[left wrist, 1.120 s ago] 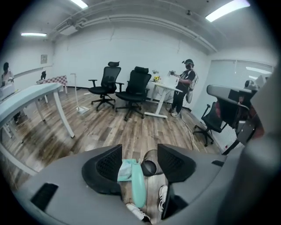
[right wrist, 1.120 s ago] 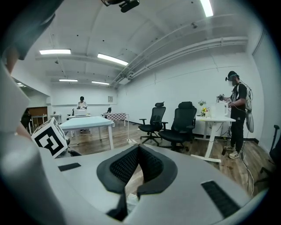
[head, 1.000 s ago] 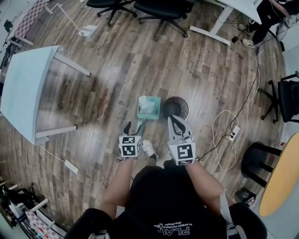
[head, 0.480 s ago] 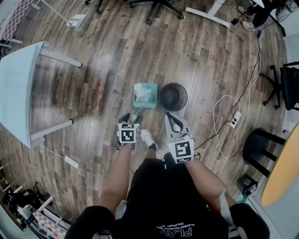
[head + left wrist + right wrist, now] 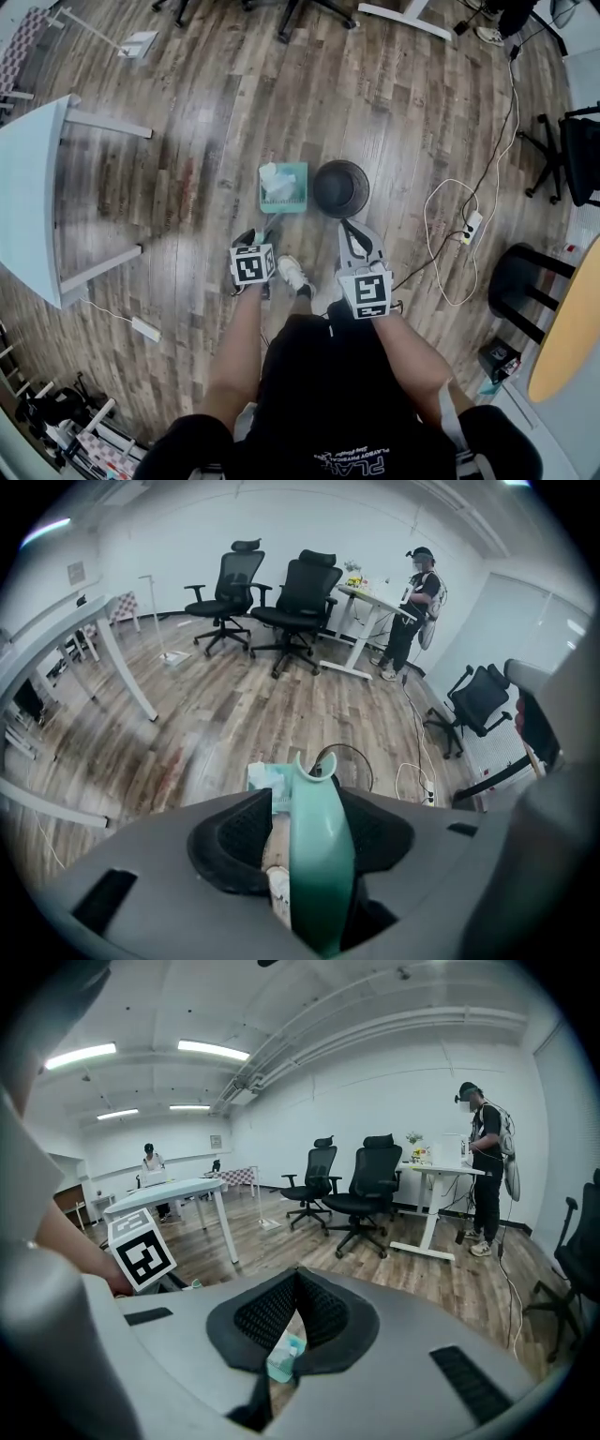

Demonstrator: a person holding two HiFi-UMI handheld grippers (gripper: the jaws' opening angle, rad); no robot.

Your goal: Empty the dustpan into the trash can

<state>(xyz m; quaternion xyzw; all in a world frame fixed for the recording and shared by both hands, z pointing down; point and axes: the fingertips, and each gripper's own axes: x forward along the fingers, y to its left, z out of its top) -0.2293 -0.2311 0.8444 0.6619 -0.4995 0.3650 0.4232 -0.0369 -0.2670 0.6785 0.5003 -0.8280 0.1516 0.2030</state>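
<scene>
Hardly begun: the dustpan (image 5: 283,186), holding paper scraps, lies on the floor at nine o'clock of the trash can (image 5: 340,187), while the left tongs (image 5: 255,236), just closing, stand spread around its handle (image 5: 319,850), the right tongs (image 5: 349,228) pressed together empty; lifting and tipping remain.

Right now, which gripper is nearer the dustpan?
Left. The left gripper has the dustpan handle between its jaws, which have just been closing but haven't clamped. The right gripper hangs off to the side, nearer the trash can, jaws together.
</scene>
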